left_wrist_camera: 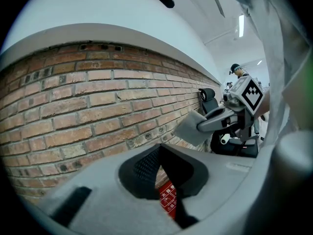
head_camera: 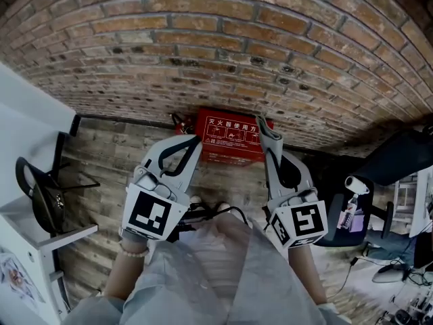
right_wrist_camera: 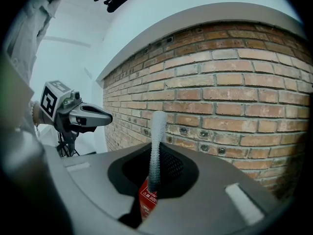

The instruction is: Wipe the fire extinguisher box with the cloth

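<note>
The small grey textured cloth was judged light, soft and limp. It was held by 1 edge, clenched between the jaws of the right tool, with the rest sticking out past the tips. The left tool was closed on nothing. The red metal fire extinguisher box, printed with white instructions, lay on the wooden plank floor against the brick wall, just beyond both tools. It was judged rigid, smooth-topped and heavy enough to stay put under wiping.
</note>
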The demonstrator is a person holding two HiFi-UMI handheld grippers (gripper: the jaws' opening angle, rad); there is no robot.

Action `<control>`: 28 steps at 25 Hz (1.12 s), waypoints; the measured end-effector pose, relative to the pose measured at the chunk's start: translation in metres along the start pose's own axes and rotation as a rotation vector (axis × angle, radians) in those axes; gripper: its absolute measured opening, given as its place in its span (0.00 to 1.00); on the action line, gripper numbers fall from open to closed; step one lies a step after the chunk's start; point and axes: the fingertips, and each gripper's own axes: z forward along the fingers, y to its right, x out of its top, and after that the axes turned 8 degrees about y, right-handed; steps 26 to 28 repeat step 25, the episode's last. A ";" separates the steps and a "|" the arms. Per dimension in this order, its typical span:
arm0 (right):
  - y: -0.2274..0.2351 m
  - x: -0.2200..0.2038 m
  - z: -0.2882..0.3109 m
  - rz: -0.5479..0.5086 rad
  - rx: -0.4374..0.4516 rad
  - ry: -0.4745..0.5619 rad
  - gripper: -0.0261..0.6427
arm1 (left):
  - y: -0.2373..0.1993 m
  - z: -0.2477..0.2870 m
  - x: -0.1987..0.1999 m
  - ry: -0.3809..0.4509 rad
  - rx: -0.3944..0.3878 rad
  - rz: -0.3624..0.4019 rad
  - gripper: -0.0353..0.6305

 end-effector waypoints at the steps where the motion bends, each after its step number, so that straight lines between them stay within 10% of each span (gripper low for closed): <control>1: 0.000 0.000 0.000 0.002 -0.002 -0.001 0.07 | 0.000 0.000 0.000 0.000 0.000 -0.001 0.05; 28: 0.003 -0.006 0.007 -0.007 0.003 -0.027 0.07 | -0.012 0.005 -0.003 -0.005 0.025 -0.011 0.05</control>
